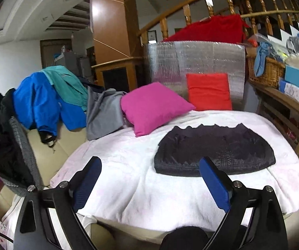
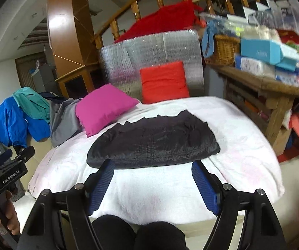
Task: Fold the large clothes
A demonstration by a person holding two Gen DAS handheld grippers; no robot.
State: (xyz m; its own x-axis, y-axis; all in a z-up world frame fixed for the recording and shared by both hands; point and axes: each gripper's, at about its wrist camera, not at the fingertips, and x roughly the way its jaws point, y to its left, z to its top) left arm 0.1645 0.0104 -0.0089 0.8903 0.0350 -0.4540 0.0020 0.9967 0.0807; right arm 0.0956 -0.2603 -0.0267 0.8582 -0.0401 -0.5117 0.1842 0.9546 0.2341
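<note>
I'm looking at a cluttered living room with a wooden stair railing [image 1: 228, 2] behind a bed draped in a white blanket [image 1: 128, 177]. On that blanket lies the dark quilted garment [image 1: 212, 152], folded into a flat, rounded bundle toward the middle of the bed. Behind it a magenta pillow [image 1: 152, 107] sits at the bed's far left, and an orange-red pillow [image 1: 208, 91] leans against a silver foil panel [image 1: 195, 60]. To the left, a blue jacket [image 1: 37, 102] and a grey garment [image 1: 103, 112] hang over a sofa back. My left gripper [image 1: 150, 181] is spread wide with nothing between its blue pads, hovering near the bundle's front edge. My right gripper [image 2: 152, 182] is likewise released and holds nothing, poised just in front of the bundle. A wooden shelf [image 2: 272, 87] with boxes stands right.
</note>
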